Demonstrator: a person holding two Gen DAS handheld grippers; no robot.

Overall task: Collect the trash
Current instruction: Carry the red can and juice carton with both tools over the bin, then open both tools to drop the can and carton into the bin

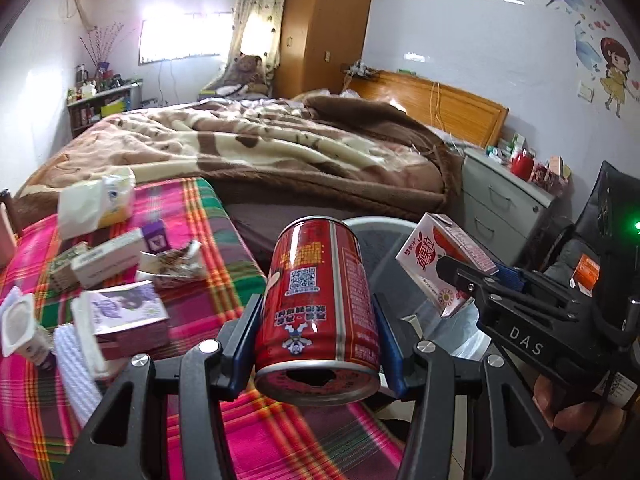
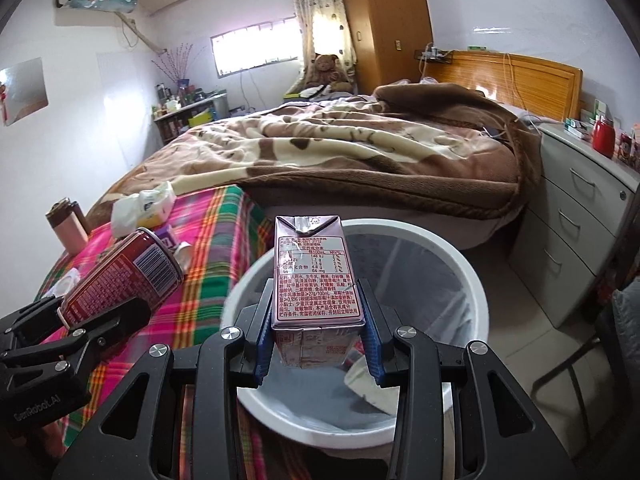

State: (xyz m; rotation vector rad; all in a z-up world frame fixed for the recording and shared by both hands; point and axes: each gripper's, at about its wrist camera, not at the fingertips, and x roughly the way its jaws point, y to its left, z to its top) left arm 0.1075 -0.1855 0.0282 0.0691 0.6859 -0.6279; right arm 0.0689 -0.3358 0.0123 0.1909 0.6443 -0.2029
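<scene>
My left gripper (image 1: 318,344) is shut on a red drink can (image 1: 318,304), which lies lengthwise between the blue pads over the right edge of the plaid table (image 1: 208,292). My right gripper (image 2: 318,340) is shut on a small purple drink carton (image 2: 316,276), held upright above the open white trash bin (image 2: 460,264). The same carton (image 1: 444,260) and the right gripper (image 1: 472,284) show at the right of the left wrist view. In the right wrist view the can (image 2: 124,276) and left gripper (image 2: 92,320) sit at the left.
Several boxes, a tissue pack (image 1: 100,204), a yoghurt cup (image 1: 20,328) and wrappers (image 1: 172,264) lie on the plaid cloth. A bed (image 1: 260,148) with a brown blanket fills the room behind. A grey drawer unit (image 2: 568,220) stands right of the bin. Some trash lies inside the bin.
</scene>
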